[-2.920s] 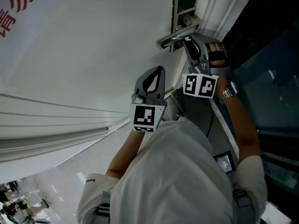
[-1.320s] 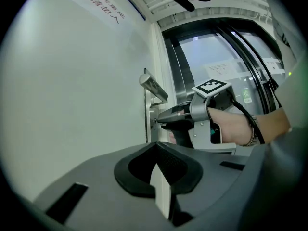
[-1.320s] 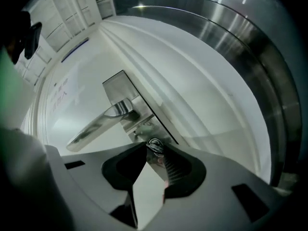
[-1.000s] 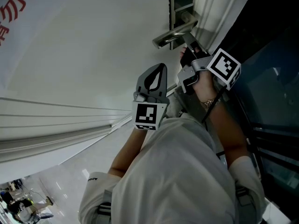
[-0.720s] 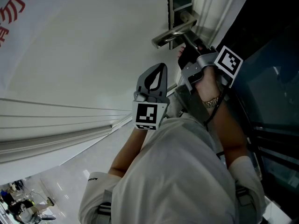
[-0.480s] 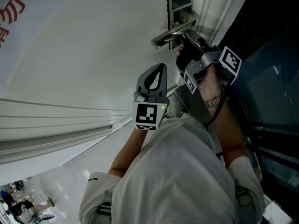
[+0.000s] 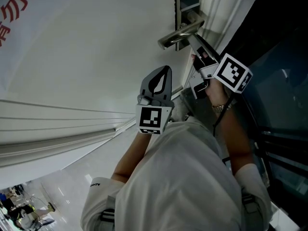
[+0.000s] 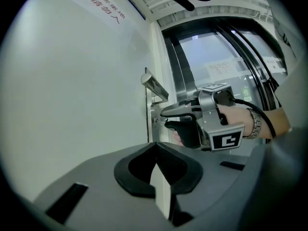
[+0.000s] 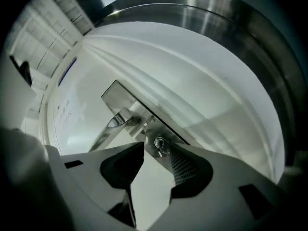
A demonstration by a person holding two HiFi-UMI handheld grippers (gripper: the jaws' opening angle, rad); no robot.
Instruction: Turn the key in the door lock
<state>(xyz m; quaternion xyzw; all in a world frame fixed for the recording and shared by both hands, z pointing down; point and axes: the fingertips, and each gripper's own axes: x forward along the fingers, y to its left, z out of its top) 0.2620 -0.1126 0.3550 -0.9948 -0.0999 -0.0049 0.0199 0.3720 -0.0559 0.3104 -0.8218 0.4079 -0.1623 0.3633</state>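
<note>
The small metal key (image 9: 160,146) sits in the lock cylinder on the steel lock plate (image 9: 144,126), just below the lever handle (image 9: 111,124) (image 7: 175,36). My right gripper (image 9: 156,150) (image 7: 195,44) points at the lock, and its jaws have just been opening. The key stands between the jaw tips, close to the right one, and neither pad presses on it. In the left gripper view the right gripper (image 8: 166,117) meets the plate under the handle (image 8: 155,86). My left gripper (image 7: 165,71) (image 8: 155,146) hangs lower, shut on nothing, close to the white door (image 7: 96,57).
The door's edge and metal frame (image 8: 180,76) run right beside the lock, with dark glass panels (image 7: 281,81) beyond. The person's grey-clad torso (image 7: 183,177) fills the lower part of the head view. Red lettering (image 7: 9,30) marks the door's far left.
The right gripper has rolled about its own axis, its marker cube swinging round, and it has shifted slightly back from the handle. The left gripper has stayed where it was.
</note>
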